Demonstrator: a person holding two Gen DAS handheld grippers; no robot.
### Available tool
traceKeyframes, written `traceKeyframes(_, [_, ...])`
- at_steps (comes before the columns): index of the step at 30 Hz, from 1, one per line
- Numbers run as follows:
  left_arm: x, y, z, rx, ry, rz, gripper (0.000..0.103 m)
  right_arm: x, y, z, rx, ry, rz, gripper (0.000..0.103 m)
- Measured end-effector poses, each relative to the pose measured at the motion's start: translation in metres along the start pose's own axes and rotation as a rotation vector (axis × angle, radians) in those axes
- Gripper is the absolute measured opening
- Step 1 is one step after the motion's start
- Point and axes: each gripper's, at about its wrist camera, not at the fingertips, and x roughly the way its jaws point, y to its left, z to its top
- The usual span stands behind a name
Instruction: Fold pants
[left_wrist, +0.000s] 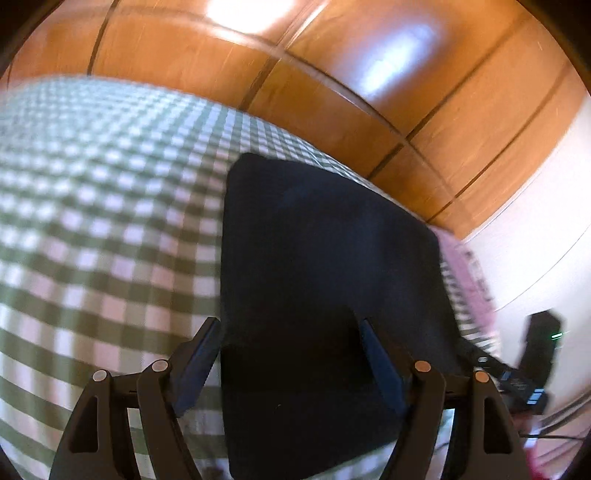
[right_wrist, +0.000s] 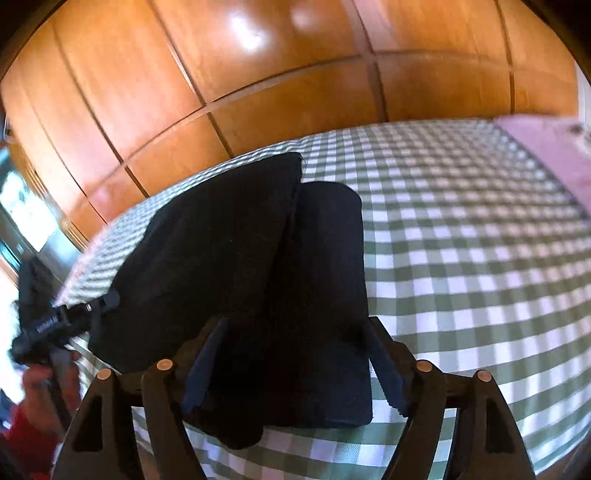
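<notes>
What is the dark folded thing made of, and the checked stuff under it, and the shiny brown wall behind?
The dark pants look like soft, matte woven cloth: they lie in thick folded layers and give no shine. The checked cover looks like thin printed or woven fabric, green and white squares, also matte. The brown panels look like varnished wood or a wood-look laminate: glossy, with bright light spots reflected on them.

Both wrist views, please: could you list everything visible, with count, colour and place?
pants: one, dark navy, folded, lying on the bedcover.
bedcover: one, green-and-white check, spread under the pants.
pink cloth: one, at the bedcover's far right edge.
wardrobe panels: several, orange-brown wood, behind the bed.
left gripper: one, black, jaws open, above the pants.
right gripper: one, black, jaws open, above the pants.
</notes>
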Motion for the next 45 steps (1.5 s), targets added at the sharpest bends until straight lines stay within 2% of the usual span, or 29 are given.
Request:
traceKeyframes(4, [0.007,0.016,0.002,-0.080,0.063,-0.117,0.078,0.005,-0.013,0.002,0.041,0.040,0.055,0.081])
traceKeyframes(6, [0.008,0.016,0.001,-0.078,0.076,-0.151,0.076,0.007,-0.017,0.003,0.052,0.049,0.074,0.082])
traceKeyframes(9, [0.008,0.010,-0.002,-0.022,0.088,-0.160,0.076,0.010,-0.033,0.004,0.096,0.071,0.123,0.083])
traceKeyframes(11, [0.009,0.006,-0.003,0.009,0.094,-0.159,0.076,0.016,-0.052,0.002,0.173,0.092,0.193,0.083])
traceKeyframes(14, [0.018,0.007,0.003,-0.001,0.112,-0.181,0.076,0.019,-0.065,0.004,0.237,0.085,0.247,0.081])
traceKeyframes(16, [0.023,0.008,0.004,0.012,0.119,-0.183,0.076,0.019,-0.060,0.006,0.212,0.085,0.220,0.079])
traceKeyframes(19, [0.029,-0.007,0.003,0.083,0.112,-0.129,0.076,0.020,-0.053,0.008,0.173,0.079,0.178,0.073])
traceKeyframes(22, [0.024,-0.012,0.001,0.099,0.088,-0.114,0.067,0.011,-0.049,0.005,0.142,0.054,0.174,0.061])
traceKeyframes(27, [0.013,-0.032,0.001,0.174,0.046,-0.050,0.059,0.007,-0.032,0.012,-0.006,0.006,0.095,0.054])
traceKeyframes(30, [0.007,-0.047,0.008,0.220,0.008,-0.035,0.057,0.002,-0.020,0.021,-0.072,-0.035,0.045,0.052])
traceKeyframes(35, [0.009,-0.062,0.036,0.273,-0.061,-0.030,0.056,0.008,-0.020,0.053,-0.091,-0.099,0.033,0.051])
traceKeyframes(45, [0.060,-0.074,0.121,0.321,-0.136,0.020,0.056,0.060,-0.033,0.140,-0.094,-0.195,0.011,0.051])
